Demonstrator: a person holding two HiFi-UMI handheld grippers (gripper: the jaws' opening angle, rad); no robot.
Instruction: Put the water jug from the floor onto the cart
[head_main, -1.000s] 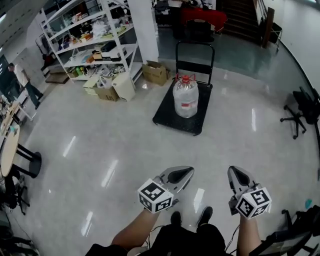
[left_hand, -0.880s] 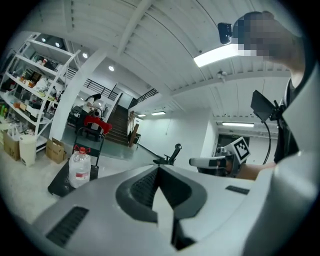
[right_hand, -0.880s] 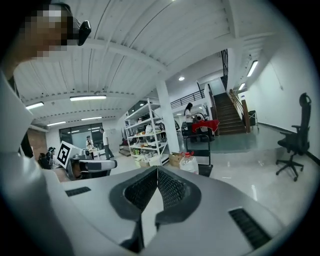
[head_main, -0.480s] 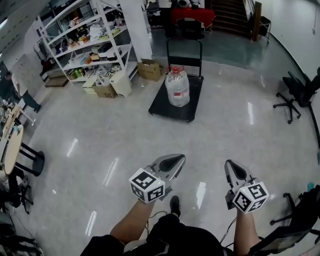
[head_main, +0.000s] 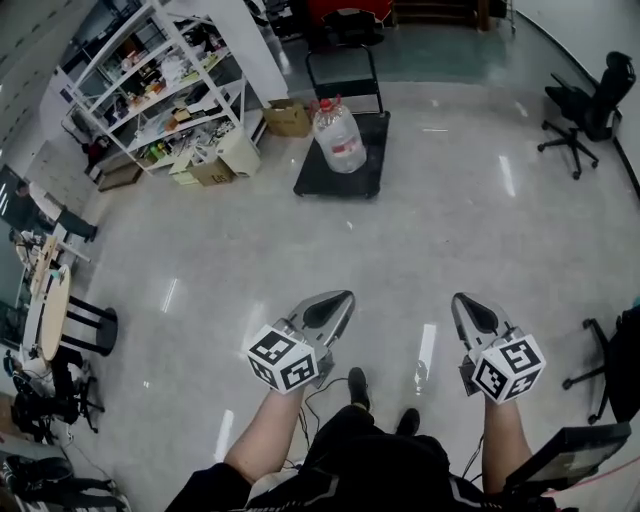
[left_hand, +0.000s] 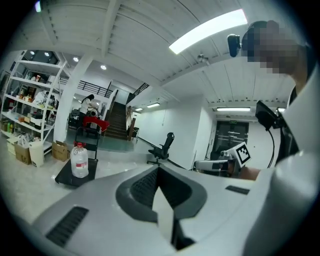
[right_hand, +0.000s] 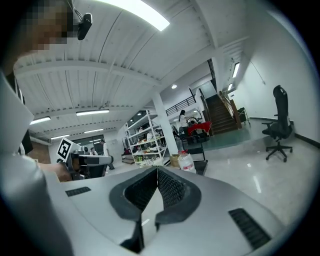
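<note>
**Both grippers shut and empty, jug up on the cart**

The left gripper (head_main: 340, 300) is held out low in front of the person, and its own view shows the jaws pressed together at the tips with nothing between them. It's the same on the other side: the right gripper (head_main: 462, 302) has its ribbed pads meeting along one line, and it carries nothing. The two point forward side by side, a gap between them, each with its marker cube nearest the person's forearm. Below them are the person's dark shoes (head_main: 358, 388) on the glossy pale floor (head_main: 450, 220), which is streaked with reflections of the ceiling lights.

Well ahead, across a wide stretch of that floor, is the water jug (head_main: 339, 137). It is a big clear bottle with a red cap and a red-and-white label round its middle, and it stands upright. It is not on the floor but on the black deck of the cart (head_main: 325, 180), towards the end with the tall black push handle (head_main: 343, 60). Neither gripper is anywhere near it.

Just left of the cart sit cardboard boxes (head_main: 287, 118), and beyond them white shelving (head_main: 150, 90) crammed with odds and ends. Far off to the right is a black office chair (head_main: 585, 105).
</note>
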